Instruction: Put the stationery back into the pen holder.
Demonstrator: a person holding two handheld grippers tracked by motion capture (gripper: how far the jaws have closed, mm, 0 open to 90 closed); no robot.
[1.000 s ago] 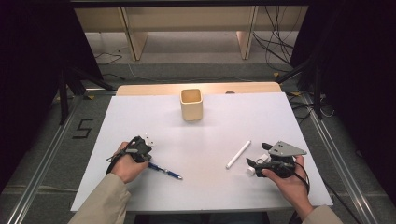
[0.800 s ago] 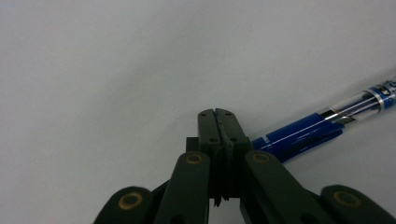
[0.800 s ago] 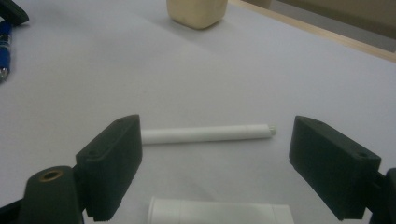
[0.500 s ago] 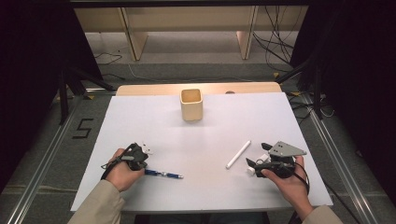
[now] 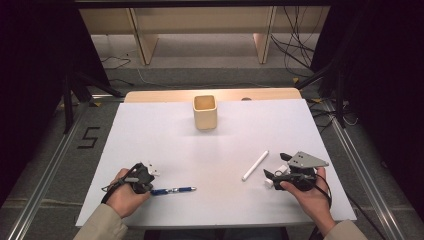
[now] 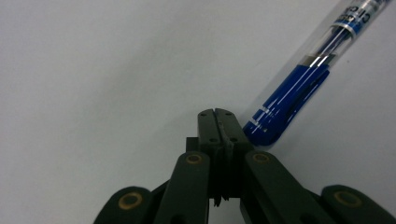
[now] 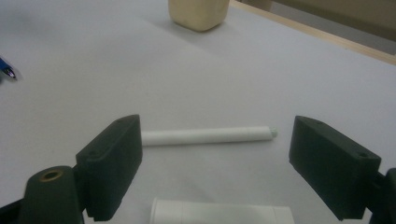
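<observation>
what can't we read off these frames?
- Cup contents: high view looks past the rim, inside too dark and small.
- Blue pen tip: cut off by the left gripper view's top edge; print blurred.
- White stick near end: hidden behind a right gripper jaw.
- Left gripper jaws: too small in high view.

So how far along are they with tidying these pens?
Nothing looks done: the cup seems empty. The blue pen lies by the shut left gripper, unheld. The white pen lies before the open right gripper. Both probably still need picking up.
</observation>
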